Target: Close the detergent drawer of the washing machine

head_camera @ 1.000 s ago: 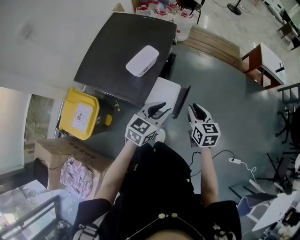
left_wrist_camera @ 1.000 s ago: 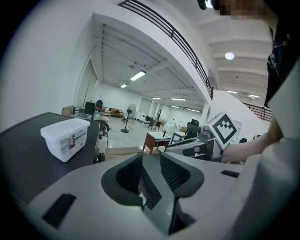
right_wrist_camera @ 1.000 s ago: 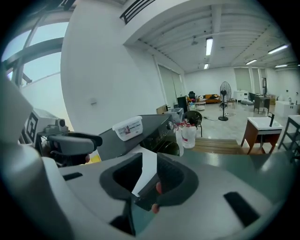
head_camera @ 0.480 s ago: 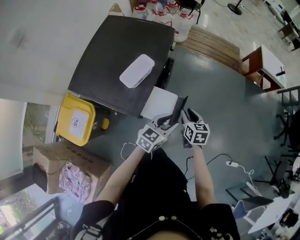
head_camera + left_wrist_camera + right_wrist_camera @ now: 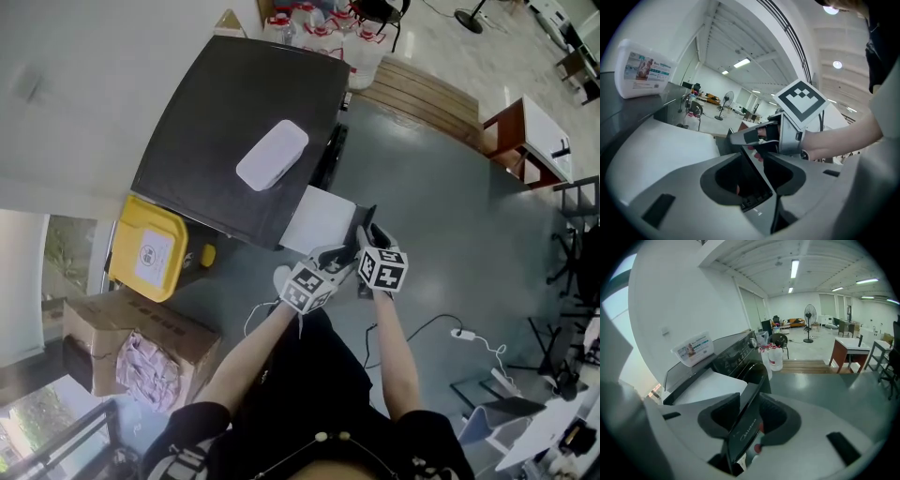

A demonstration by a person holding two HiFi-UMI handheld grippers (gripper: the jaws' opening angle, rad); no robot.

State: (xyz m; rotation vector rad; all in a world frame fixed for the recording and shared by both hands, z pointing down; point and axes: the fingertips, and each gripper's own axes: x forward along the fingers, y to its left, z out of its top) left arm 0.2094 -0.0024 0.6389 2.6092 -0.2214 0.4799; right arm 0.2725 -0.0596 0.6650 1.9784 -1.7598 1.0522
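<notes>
The washing machine has a dark top, and its white detergent drawer stands pulled out, ending in a dark front panel. In the head view both grippers meet at that panel, the left gripper from below left and the right gripper beside it. In the left gripper view the panel's edge stands between the wide jaws of the left gripper, with gaps on both sides. The right gripper is opening its jaws, and the panel stands loose between them.
A white wipes box lies on the machine's top. A yellow bin and a cardboard box sit left of the machine. Water bottles stand behind it, a wooden platform and a table to the right. A cable lies on the floor.
Both grippers came down and in from apart to straddle the drawer's front panel. Their jaws stand wider than before.
</notes>
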